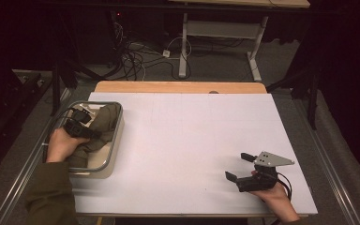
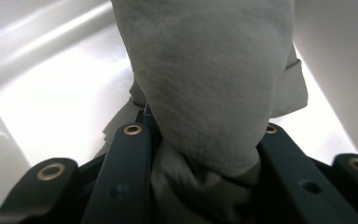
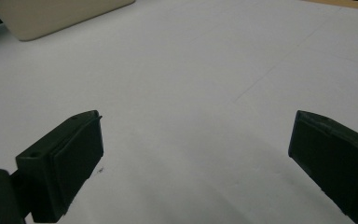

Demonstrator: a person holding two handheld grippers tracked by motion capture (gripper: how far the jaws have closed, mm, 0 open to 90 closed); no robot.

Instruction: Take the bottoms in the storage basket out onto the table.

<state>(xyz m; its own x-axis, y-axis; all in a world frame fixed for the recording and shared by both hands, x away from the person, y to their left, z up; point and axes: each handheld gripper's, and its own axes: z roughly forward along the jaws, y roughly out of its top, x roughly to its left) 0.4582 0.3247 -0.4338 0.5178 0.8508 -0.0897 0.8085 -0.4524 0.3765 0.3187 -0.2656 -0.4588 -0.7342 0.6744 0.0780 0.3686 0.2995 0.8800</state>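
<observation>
Left gripper [image 1: 80,123] down inside the shallow beige plastic bin with a chrome rim [image 1: 114,149], at the near-left part of the white tabletop sheet [image 1: 187,140]. Jaws pinched on a bunch of the olive-green fabric garment [image 2: 205,84]: in the left gripper view, cloth gathered and squeezed between the two dark jaws, a thick fold rising straight ahead of them over the bin's pale floor. Garment heaped in that bin, its bulk running from the bin's near edge toward the far right corner, so roughly along the bin's long side; grip taken at the heap's left, with most of the cloth to the right of and beyond the jaws.

Right gripper [image 1: 240,167] resting well to the right of the bin, near the sheet's near edge, jaws spread wide with nothing between them, pointing back toward the bin. Left hand [image 1: 62,144] far nearer the garment. Likely next: a lift up and rightward out of the bin, with trailing cloth liable to drag over the rim.
</observation>
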